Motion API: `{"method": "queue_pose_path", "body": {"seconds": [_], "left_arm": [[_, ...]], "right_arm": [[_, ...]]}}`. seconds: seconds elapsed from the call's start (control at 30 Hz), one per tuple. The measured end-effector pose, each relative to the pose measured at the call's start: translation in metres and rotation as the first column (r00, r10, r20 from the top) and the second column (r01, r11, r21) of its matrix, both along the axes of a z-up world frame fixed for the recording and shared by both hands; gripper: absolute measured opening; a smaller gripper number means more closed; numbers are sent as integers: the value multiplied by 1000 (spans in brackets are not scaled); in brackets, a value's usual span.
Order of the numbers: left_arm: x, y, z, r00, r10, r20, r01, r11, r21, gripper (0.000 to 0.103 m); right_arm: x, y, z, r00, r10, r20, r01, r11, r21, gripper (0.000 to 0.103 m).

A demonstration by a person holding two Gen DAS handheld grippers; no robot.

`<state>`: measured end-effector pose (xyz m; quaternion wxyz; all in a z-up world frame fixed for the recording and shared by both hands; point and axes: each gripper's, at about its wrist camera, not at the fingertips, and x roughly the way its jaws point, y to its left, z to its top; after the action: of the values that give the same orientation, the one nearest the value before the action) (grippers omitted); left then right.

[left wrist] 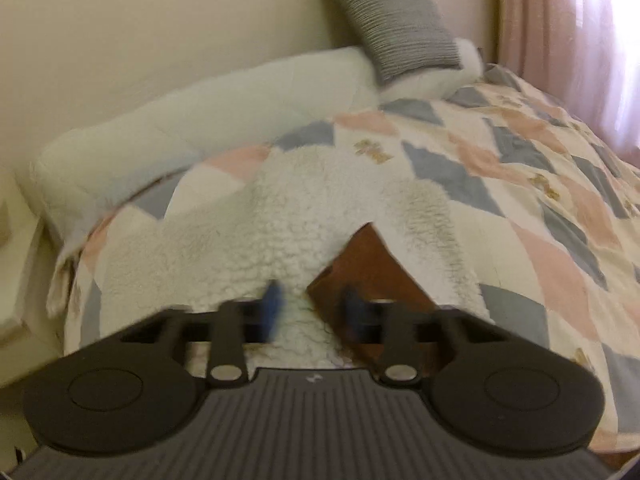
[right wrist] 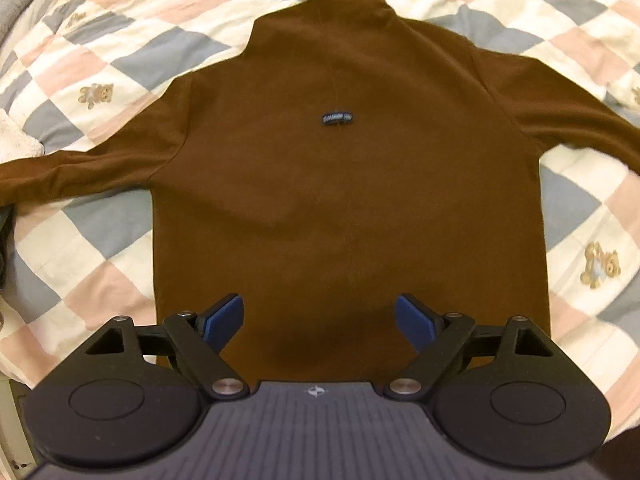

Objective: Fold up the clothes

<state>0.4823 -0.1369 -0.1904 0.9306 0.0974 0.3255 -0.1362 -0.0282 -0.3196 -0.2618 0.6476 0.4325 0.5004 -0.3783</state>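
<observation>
A brown long-sleeved top (right wrist: pixel 344 184) lies flat on the patchwork quilt (right wrist: pixel 96 240), collar at the far end and both sleeves spread out sideways. A small blue label (right wrist: pixel 338 118) sits on its upper middle. My right gripper (right wrist: pixel 320 318) hangs open over the near hem, fingers wide apart with nothing between them. In the left wrist view, a brown piece of cloth (left wrist: pixel 360 268) lies on a white fleece garment (left wrist: pixel 280 216). My left gripper (left wrist: pixel 312 304) is blurred and open just above both, its right finger over the brown cloth.
A long white bolster (left wrist: pixel 192 120) and a grey striped cushion (left wrist: pixel 392 20) lie against the wall at the head of the bed. Pink curtains (left wrist: pixel 568 32) hang on the right. The quilt (left wrist: pixel 520 184) stretches to the right of the fleece.
</observation>
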Motion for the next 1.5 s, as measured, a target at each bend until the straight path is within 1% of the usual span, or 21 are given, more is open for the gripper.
{"method": "queue_pose_path", "body": {"seconds": [0.07, 0.13, 0.23, 0.3, 0.37, 0.43, 0.5, 0.57, 0.63, 0.7, 0.73, 0.9, 1.03, 1.1, 1.17, 1.2, 1.23, 1.27, 1.37, 1.43, 1.5], "left_arm": [[-27, -6, 18, 996, -87, 22, 88, 995, -55, 3], [-69, -25, 35, 977, -190, 92, 192, 981, -11, 3], [-151, -58, 56, 908, -388, 160, 391, 920, 11, 3], [-222, -83, 60, 837, -519, 175, 526, 851, 10, 3], [-294, -110, 57, 750, -639, 170, 650, 760, -16, 4], [-372, -137, 34, 648, -751, 128, 761, 646, -62, 10], [-437, -159, -3, 559, -827, 64, 828, 553, -89, 17], [-496, -175, -47, 493, -868, -64, 865, 496, -70, 17], [-531, -172, -76, 469, -872, -139, 877, 478, -41, 17], [-545, -159, -92, 473, -861, -186, 874, 485, -20, 17], [-545, -151, -98, 489, -848, -203, 865, 501, -8, 17], [-514, -120, -119, 616, -752, -233, 785, 610, 106, 17], [-478, -109, -122, 698, -684, -211, 715, 682, 154, 18], [-469, -104, -122, 714, -672, -198, 700, 695, 163, 19], [-458, -103, -125, 726, -659, -199, 687, 708, 164, 19], [-451, -104, -127, 730, -652, -205, 682, 713, 161, 19], [-444, -104, -130, 735, -645, -210, 677, 719, 158, 19], [-438, -105, -132, 739, -639, -215, 672, 725, 155, 19], [-428, -105, -129, 742, -637, -208, 668, 730, 146, 19], [-420, -111, -126, 737, -651, -182, 675, 723, 148, 19], [-414, -118, -123, 730, -664, -165, 683, 718, 131, 19]], "right_arm": [[-10, -12, -1, 1000, -8, 12, 8, 1000, -7, 85], [-21, -25, -2, 999, -17, 28, 17, 1000, -13, 83], [-45, -47, -3, 996, -38, 79, 40, 999, -27, 82], [-64, -64, -2, 990, -58, 129, 63, 997, -36, 82], [-90, -85, -3, 976, -94, 198, 103, 994, -35, 82], [-119, -108, -8, 953, -142, 267, 155, 988, -25, 82], [-151, -131, -20, 925, -197, 324, 210, 978, -7, 81], [-178, -146, -36, 904, -237, 357, 250, 968, 10, 78], [-196, -153, -55, 882, -252, 398, 256, 966, 43, 67], [-203, -154, -74, 858, -243, 453, 227, 970, 89, 61], [-200, -153, -83, 847, -220, 484, 188, 976, 114, 58], [-150, -138, -119, 747, -177, 640, 31, 972, 232, 57], [-112, -133, -142, 739, -220, 636, 26, 954, 300, 58], [-100, -132, -154, 748, -249, 615, 55, 947, 316, 58], [-88, -135, -159, 733, -274, 622, 85, 945, 316, 57], [-79, -138, -160, 728, -267, 631, 78, 947, 311, 48], [-69, -142, -155, 738, -227, 635, 51, 958, 283, 15], [-58, -147, -150, 750, -180, 636, 20, 968, 251, 6], [-52, -161, -98, 714, -10, 700, -28, 999, 43, 5], [-69, -177, -52, 679, 61, 732, -10, 997, -73, 5], [-98, -194, -9, 672, 118, 731, 32, 982, -188, 5]]}}
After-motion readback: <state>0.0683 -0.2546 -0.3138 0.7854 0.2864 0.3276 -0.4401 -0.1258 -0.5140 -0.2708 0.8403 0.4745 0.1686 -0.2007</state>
